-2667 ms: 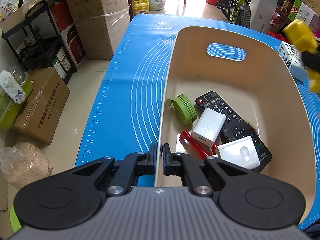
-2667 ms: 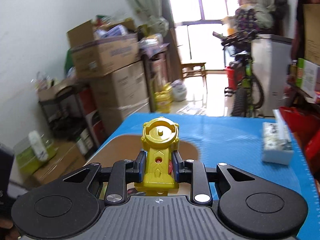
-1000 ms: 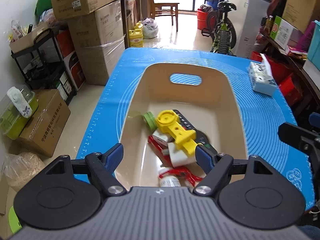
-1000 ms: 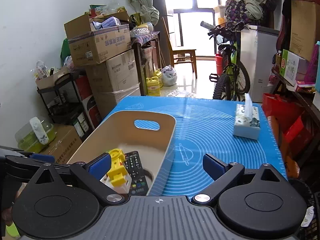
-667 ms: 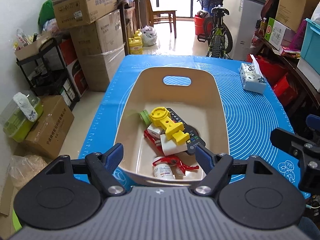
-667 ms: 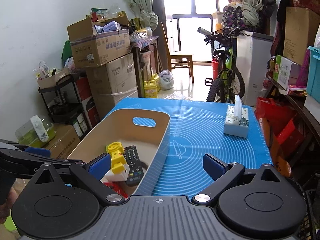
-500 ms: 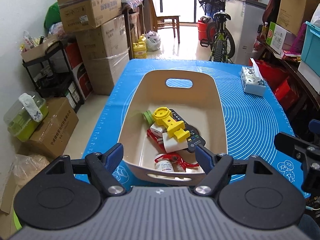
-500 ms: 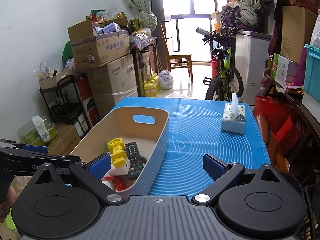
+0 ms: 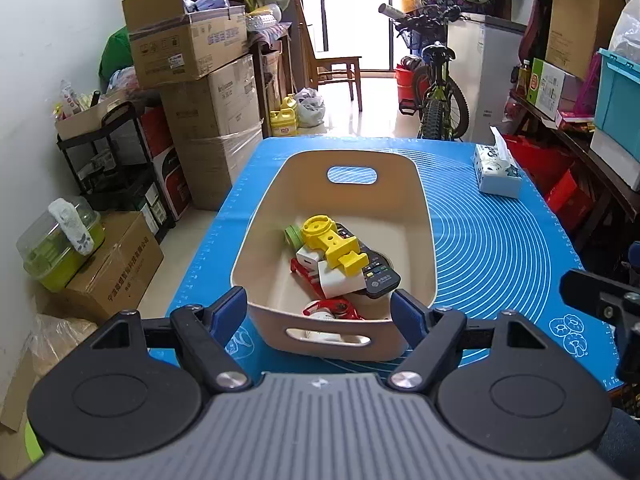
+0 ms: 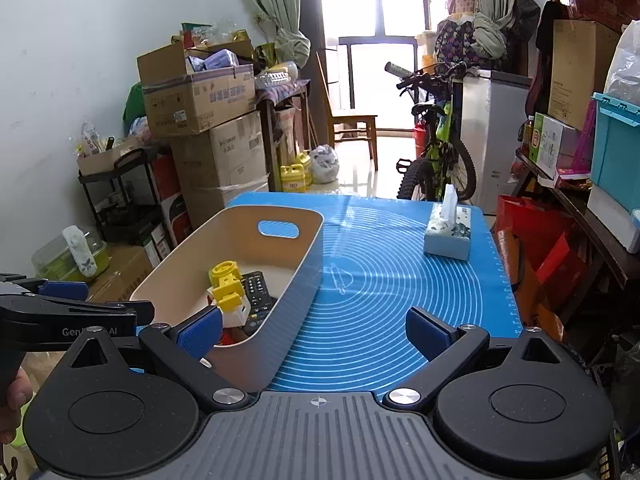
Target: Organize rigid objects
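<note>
We hold both claws tilted downward over the near edge of the tabletop (image 9: 500,240), the left claw (image 9: 316,308) and the right claw (image 10: 314,330) each spread wide and empty. Just ahead of the left claw sits the beige bin (image 9: 424,216), with the yellow toy (image 9: 332,242) lying atop a black remote (image 9: 378,274) and white blocks. The right view alone shows a hand (image 10: 12,404) gripping the left claw's handle, at its lower left.

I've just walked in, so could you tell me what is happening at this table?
A person holds a gripper in each hand. The left gripper and right gripper are both open and hold nothing. The yellow toy lies in the beige bin on the remote and other small things. A tissue box sits on the blue mat.
</note>
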{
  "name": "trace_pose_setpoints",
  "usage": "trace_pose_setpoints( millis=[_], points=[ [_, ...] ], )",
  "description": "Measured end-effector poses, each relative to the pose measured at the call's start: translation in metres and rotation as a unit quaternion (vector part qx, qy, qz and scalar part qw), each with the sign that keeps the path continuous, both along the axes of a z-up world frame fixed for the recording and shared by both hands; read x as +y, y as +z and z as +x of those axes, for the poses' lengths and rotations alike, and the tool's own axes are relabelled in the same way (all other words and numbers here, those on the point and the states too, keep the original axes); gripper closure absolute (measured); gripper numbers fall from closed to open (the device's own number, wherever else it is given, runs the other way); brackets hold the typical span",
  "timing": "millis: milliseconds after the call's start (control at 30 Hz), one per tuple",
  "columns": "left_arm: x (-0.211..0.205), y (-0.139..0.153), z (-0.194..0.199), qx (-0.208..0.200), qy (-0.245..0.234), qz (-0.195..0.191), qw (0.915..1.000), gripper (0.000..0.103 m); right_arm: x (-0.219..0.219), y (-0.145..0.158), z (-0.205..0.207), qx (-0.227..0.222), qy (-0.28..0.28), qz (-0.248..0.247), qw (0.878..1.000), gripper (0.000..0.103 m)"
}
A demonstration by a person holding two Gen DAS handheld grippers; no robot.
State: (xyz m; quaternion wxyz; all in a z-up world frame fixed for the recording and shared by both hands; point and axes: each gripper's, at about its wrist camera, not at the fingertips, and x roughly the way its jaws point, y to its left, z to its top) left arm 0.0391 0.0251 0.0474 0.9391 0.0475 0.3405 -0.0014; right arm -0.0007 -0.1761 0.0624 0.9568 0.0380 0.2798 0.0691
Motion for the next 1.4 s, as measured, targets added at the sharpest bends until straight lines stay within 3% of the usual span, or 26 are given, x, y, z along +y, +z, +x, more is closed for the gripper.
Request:
trace_pose_setpoints(
  millis=[367,1400],
  points=[
    [-0.004,-0.016,-0.018,-0.005,-0.01,0.003,0.9999,0.024,-0.002,-0.01,-0.023,-0.028,-0.001,-0.005,1.0,0.005],
    [-0.007,-0.034,-0.034,-0.008,-0.013,0.001,0.9999,0.024,0.001,-0.025,-0.036,-0.013,-0.001,0.005,1.0,0.005]
  ],
)
